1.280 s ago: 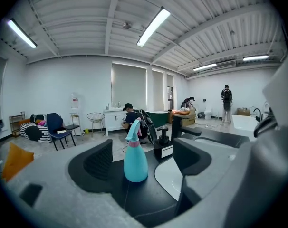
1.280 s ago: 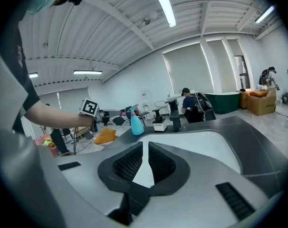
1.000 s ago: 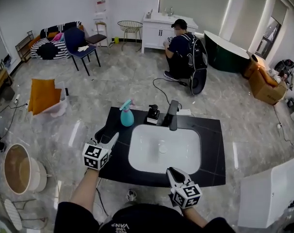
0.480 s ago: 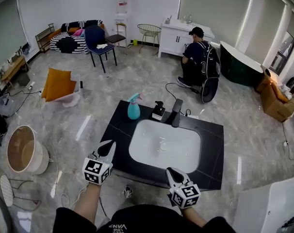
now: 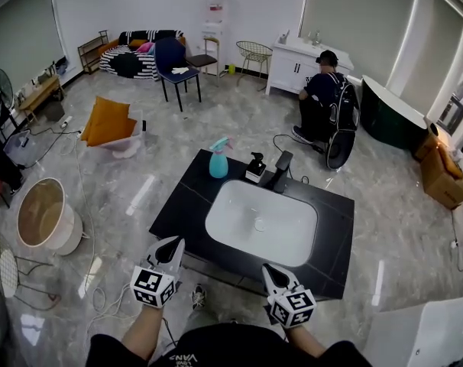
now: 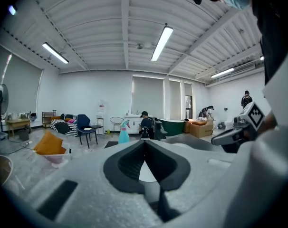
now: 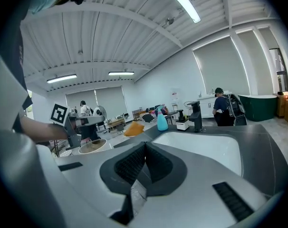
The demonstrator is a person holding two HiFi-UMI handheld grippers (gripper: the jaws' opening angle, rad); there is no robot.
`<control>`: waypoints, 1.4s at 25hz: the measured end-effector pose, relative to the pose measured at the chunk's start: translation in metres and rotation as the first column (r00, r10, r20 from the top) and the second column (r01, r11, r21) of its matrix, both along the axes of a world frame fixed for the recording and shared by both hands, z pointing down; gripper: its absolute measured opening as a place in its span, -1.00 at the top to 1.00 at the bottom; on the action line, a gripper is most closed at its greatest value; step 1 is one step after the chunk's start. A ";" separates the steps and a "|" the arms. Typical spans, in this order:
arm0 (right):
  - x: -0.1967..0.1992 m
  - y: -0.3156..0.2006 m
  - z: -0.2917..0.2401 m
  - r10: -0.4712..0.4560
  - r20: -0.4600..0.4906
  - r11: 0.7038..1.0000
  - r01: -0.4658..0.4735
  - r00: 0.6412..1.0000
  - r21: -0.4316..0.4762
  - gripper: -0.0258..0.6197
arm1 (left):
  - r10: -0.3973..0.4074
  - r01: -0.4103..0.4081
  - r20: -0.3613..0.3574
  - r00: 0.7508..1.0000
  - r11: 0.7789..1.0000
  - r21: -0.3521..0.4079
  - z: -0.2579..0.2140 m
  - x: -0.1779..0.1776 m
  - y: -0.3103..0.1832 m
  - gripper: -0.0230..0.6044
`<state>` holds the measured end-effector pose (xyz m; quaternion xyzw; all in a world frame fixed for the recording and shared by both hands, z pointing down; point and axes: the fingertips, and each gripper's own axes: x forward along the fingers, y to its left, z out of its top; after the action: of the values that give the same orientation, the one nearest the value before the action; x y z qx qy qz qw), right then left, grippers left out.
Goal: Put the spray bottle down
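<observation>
- I count one turquoise plastic spray bottle [image 5: 219, 159], upright on the black stone tabletop [image 5: 332, 260], just beyond the white sink [image 5: 239, 232]'s far-left corner.
- Two grippers: my left hand-held gripper [image 5: 173, 245] and right hand-held gripper [image 5: 269, 270] hover on the sink's near side, jaws together, empty.

Matt black with faint stone-like veining on the worktop [image 5: 335, 205]. Smooth glossy white in the basin [image 5: 293, 239] sunk into it. Translucent teal plastic for the spray bottle [image 5: 218, 159] beyond the basin's far rim. Polished grey floor [image 5: 239, 128] around, mirroring light.
</observation>
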<state>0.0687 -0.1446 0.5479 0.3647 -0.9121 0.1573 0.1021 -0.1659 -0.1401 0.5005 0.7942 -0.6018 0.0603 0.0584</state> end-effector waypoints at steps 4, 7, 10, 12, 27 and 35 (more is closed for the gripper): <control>0.005 0.012 0.005 -0.032 -0.010 0.999 0.032 0.999 0.000 0.92 | -0.036 0.036 -0.022 0.999 0.999 -0.005 0.005 0.005 0.032 0.89; 0.004 0.019 0.009 -0.060 -0.020 0.998 0.060 0.998 -0.001 0.92 | -0.075 0.074 -0.050 0.996 0.997 -0.014 0.013 0.007 0.056 0.89; 0.003 0.027 0.010 -0.083 -0.024 0.997 0.083 0.996 -0.001 0.92 | -0.123 0.121 -0.081 0.989 0.992 -0.028 0.021 0.008 0.079 0.89; 0.001 0.031 0.009 -0.096 -0.023 0.995 0.097 0.995 0.001 0.92 | -0.145 0.143 -0.087 0.986 0.989 -0.036 0.025 0.008 0.092 0.89; 0.003 0.058 0.022 -0.157 -0.071 0.987 0.158 0.985 0.002 0.92 | -0.165 0.160 -0.088 0.982 0.985 -0.065 0.037 0.034 0.144 0.89; 0.005 0.057 0.022 -0.161 -0.072 0.987 0.162 0.984 0.006 0.92 | -0.177 0.170 -0.102 0.979 0.983 -0.073 0.043 0.037 0.147 0.89</control>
<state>0.0741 -0.0880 0.5703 0.2953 -0.9354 0.1300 0.1449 -0.1288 0.0072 0.5434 0.7385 -0.6626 0.0308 0.1212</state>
